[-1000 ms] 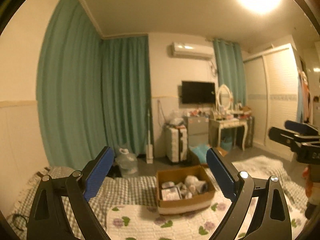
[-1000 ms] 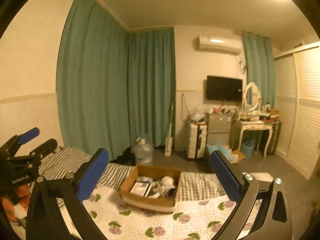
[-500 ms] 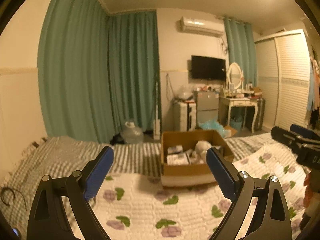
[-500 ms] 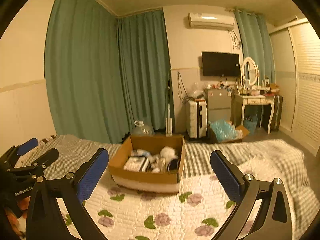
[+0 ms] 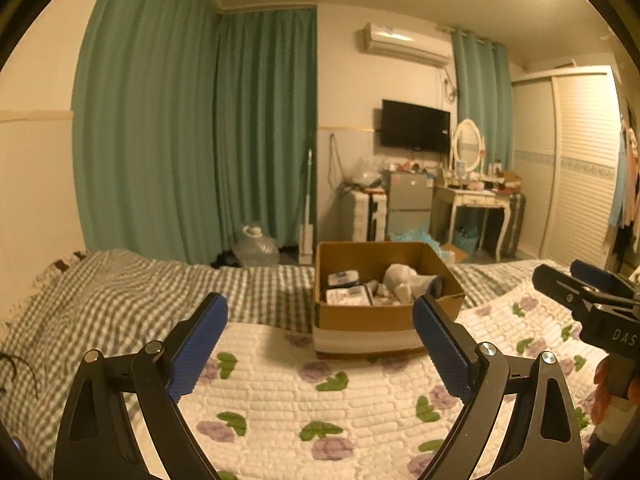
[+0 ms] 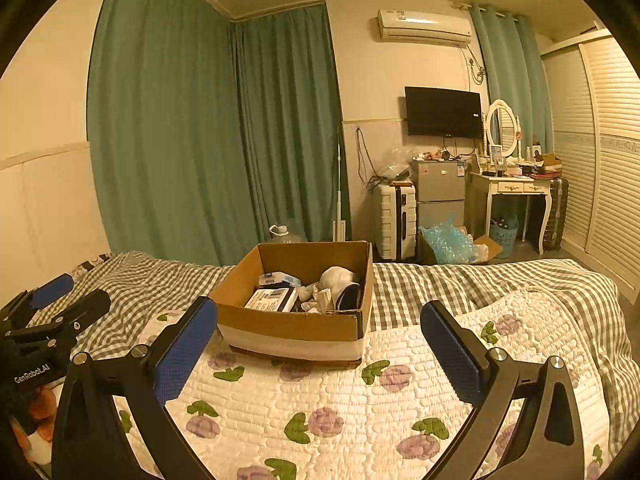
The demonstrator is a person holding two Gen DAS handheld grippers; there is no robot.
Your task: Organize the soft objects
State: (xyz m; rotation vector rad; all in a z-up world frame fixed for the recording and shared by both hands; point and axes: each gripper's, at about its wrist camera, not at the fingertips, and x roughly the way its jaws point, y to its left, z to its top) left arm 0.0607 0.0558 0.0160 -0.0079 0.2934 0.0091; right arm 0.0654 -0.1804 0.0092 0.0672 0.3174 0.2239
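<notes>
The left gripper (image 5: pixel 320 322) hangs above the bed with its blue pads spread wide and nothing between them; the right gripper (image 6: pixel 318 326) is likewise released and empty, its jaws framing the near wall of the cardboard box (image 6: pixel 296 330). Each gripper also shows at the edge of the other's view, side by side and apart.

The box sits on the floral quilt (image 6: pixel 340 396), open at the top. Inside lie a white soft lump (image 6: pixel 338 278), what may be a dark blue rounded item (image 6: pixel 349 294) beside it, and flat printed packets (image 6: pixel 272 299) toward the left side; the smaller pieces are too jumbled to name.

By my reading this is the approach, with no grasp made yet. The next move calls for bringing one gripper over the box rim and down onto a soft piece, closing gently so that it bunches rather than slips.

The quilt covers a green-checked bedspread (image 5: pixel 132 292). Beyond the bed are teal curtains (image 6: pixel 192 128), a water jug (image 5: pixel 256 246), a white suitcase (image 6: pixel 394 222), a small fridge (image 6: pixel 440 194), a wall television (image 6: pixel 443 112), an air conditioner (image 6: pixel 424 27) and a dressing table (image 6: pixel 512 188) with an oval mirror.
</notes>
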